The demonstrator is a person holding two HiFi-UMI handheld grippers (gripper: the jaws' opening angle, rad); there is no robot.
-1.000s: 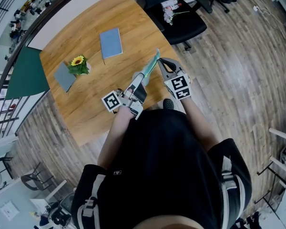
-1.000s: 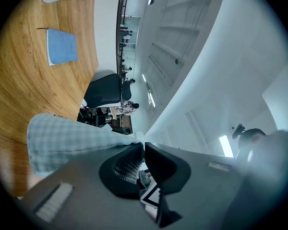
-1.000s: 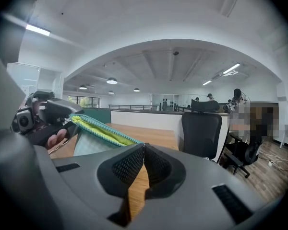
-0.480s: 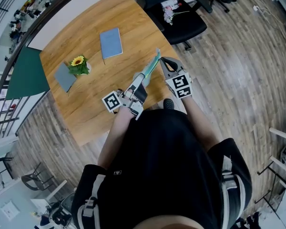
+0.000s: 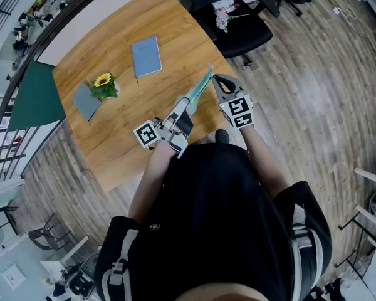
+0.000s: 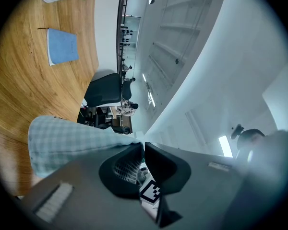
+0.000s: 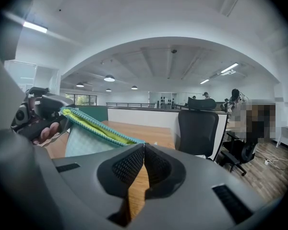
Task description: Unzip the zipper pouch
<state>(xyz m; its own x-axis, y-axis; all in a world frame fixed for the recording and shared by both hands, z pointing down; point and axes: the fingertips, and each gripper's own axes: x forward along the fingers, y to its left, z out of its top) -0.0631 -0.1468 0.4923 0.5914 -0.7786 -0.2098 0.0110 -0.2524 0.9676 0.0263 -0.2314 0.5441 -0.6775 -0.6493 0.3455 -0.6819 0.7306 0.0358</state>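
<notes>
**Currently stretching the pouch, zip state unclear**

Starting at the left, my left gripper (image 5: pixel 184 107) is pinching the near end of the zipper pouch (image 5: pixel 199 90), its jaws closing almost together on the checked fabric (image 6: pixel 72 140). The pouch is hanging in the air, pulled taut between both grippers above the near right corner of the wooden table (image 5: pixel 122 127) and touching nothing below. At its far end, my right gripper (image 5: pixel 215 78) is pressing its jaws together where the zip line runs into the tips (image 7: pixel 144 145). The pull itself is hiding between the pads, so I am guessing it is what I am gripping.

I am judging progress cautiously. A yellow-green strip is showing between the teal edges along the top (image 7: pixel 93 128), but I cannot tell whether that is an open mouth or closed teeth. So the unzipping may be just starting or nearly finishing.

For room, the sunflower pot (image 5: pixel 103 85) and blue notebook (image 5: pixel 145 56) are sitting well apart to the left. The table's edge is running just under my right gripper, with open floor beyond and an office chair (image 5: pixel 238 30) farther off.
</notes>
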